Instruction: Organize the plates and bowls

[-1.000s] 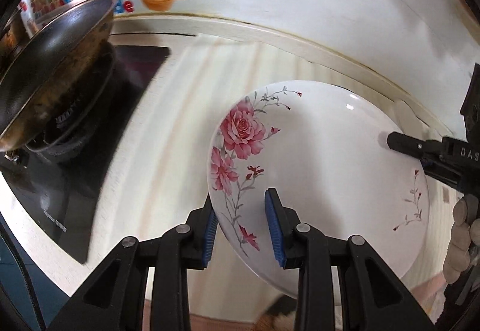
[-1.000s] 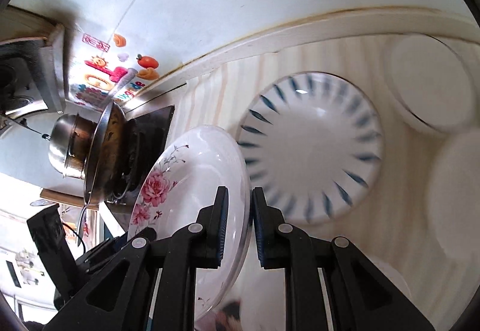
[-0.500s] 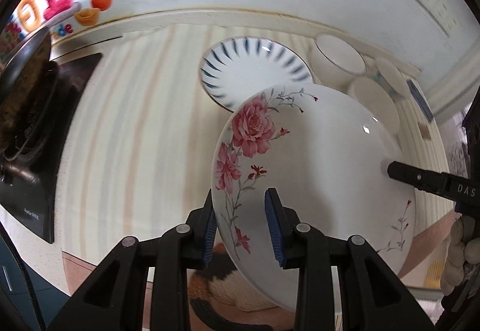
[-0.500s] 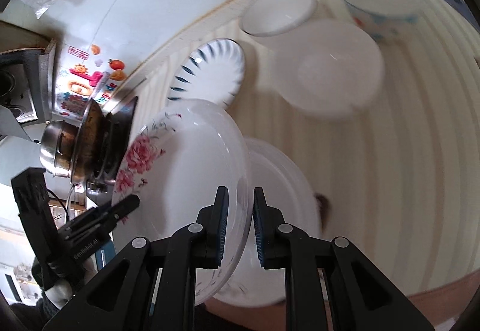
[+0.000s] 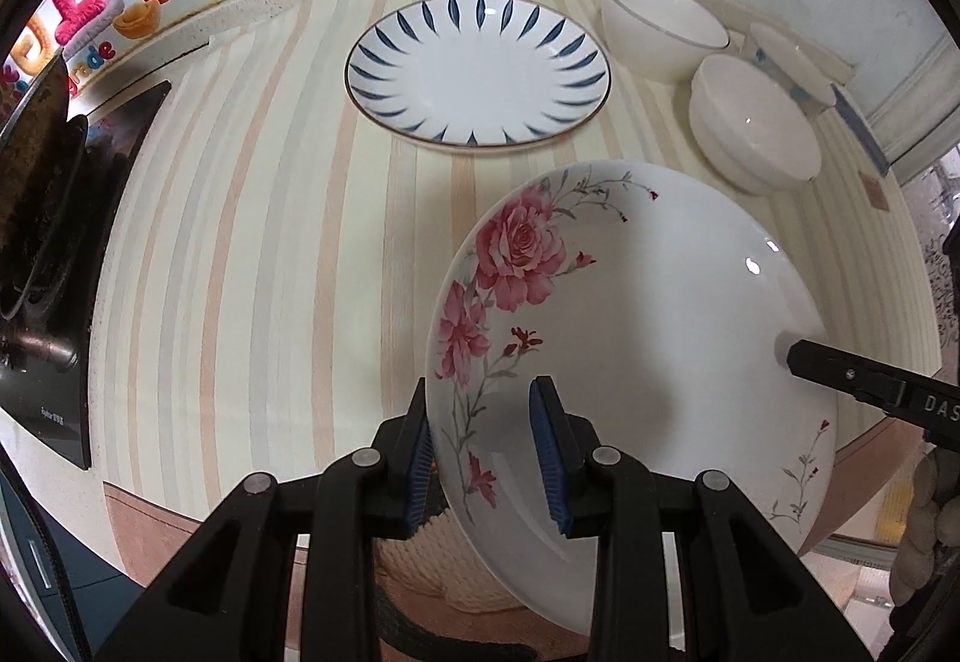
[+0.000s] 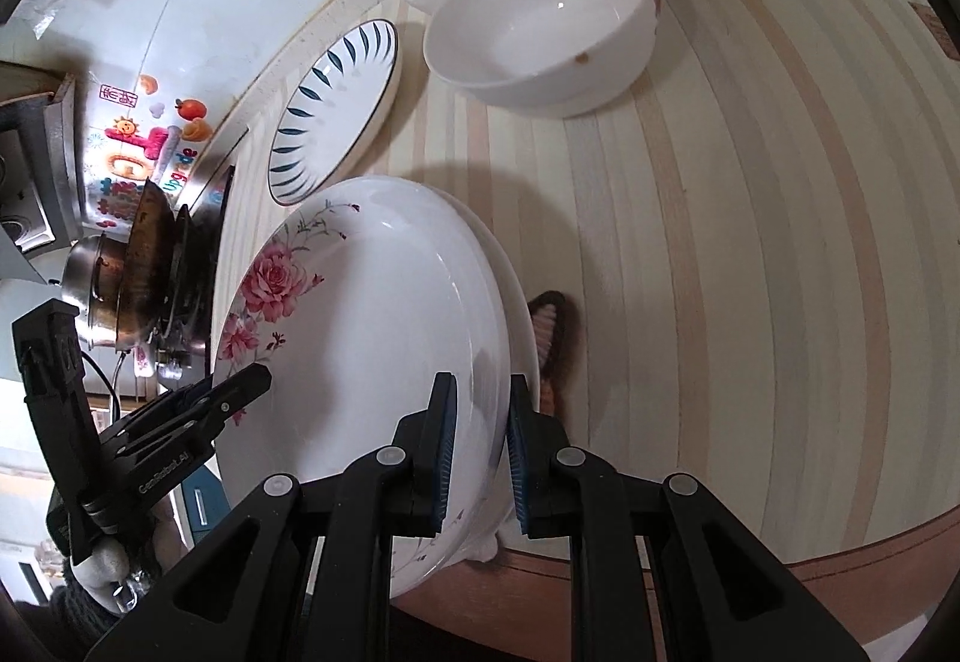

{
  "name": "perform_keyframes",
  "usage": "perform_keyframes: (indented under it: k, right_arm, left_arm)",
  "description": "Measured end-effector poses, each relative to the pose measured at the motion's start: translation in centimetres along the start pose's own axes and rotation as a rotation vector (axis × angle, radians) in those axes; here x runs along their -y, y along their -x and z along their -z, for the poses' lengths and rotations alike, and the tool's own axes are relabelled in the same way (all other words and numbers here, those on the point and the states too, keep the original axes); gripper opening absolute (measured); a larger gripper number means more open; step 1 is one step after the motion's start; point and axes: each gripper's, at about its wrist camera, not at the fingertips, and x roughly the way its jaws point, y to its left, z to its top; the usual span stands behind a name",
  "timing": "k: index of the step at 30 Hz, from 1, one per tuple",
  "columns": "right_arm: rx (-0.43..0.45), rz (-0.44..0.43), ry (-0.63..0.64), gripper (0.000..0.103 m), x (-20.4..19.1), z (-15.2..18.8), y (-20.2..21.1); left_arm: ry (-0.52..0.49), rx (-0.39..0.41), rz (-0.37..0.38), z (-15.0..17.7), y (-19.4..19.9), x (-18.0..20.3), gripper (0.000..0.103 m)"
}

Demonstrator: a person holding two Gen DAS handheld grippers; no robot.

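plate (image 5: 477,71) behind held plate (image 5: 648,338) | bowls (image 5: 753,131) right of it

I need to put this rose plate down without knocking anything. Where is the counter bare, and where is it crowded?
The striped counter is bare between the stove and the rose plate, in front of the blue-leaf plate. The right wrist view shows open counter right of the rose plate, nearer than the white bowl. The back right is crowded: three bowls sit close together.
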Motion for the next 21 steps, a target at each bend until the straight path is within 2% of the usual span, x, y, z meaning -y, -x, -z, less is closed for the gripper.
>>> perform_keyframes:
  k: [11, 17, 21]
  right_arm:
    - [-0.019, -0.015, -0.009, 0.018, -0.3, -0.6, -0.6]
    - [-0.055, -0.014, -0.037, 0.020, -0.2, -0.7, -0.5]
    - [-0.078, 0.010, -0.085, 0.024, -0.2, -0.9, 0.4]
  left_arm:
    - [-0.014, -0.034, -0.033, 0.1, -1.8, -0.3, 0.028]
    - [-0.055, -0.036, -0.021, -0.3, -1.4, -0.3, 0.028]
    - [-0.060, 0.002, -0.023, -1.6, 0.5, -1.3, 0.028]
